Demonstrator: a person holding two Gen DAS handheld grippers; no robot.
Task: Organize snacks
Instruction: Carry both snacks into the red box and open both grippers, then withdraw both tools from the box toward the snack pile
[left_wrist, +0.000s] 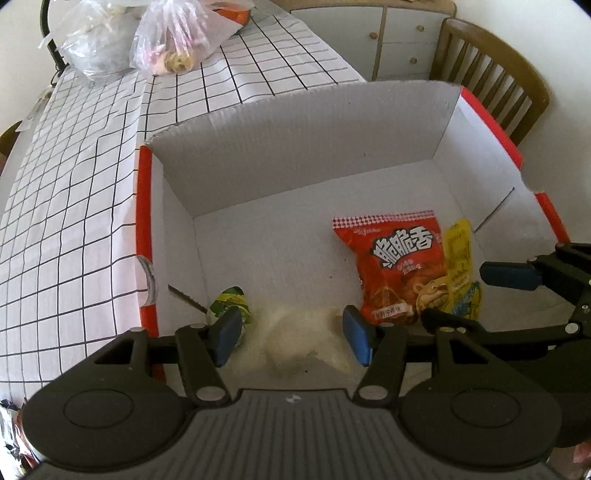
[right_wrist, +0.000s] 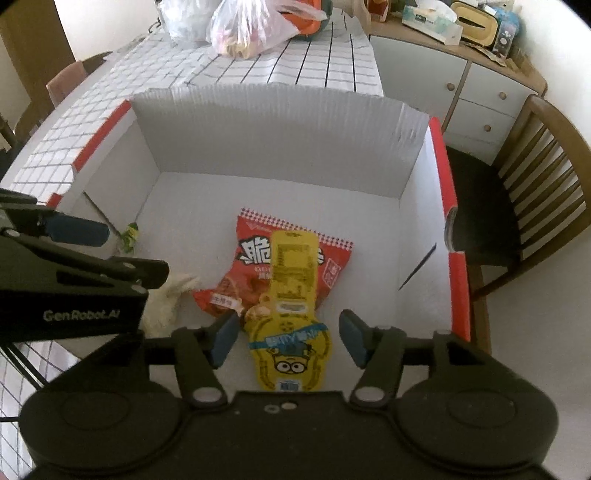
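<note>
Table under white tablecloth with black grid lines. Far end: two clear plastic bags, knotted, contents unclear. Right of table: wooden slat-back chair, dark seat. Far right: white sideboard, round wooden knobs, wooden top cluttered with boxes. Walls plain white. Daylight soft, even.

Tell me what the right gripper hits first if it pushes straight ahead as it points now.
Probably the yellow snack packet, lying between the open right gripper fingers on top of the red snack bag; depth is uncertain.
</note>
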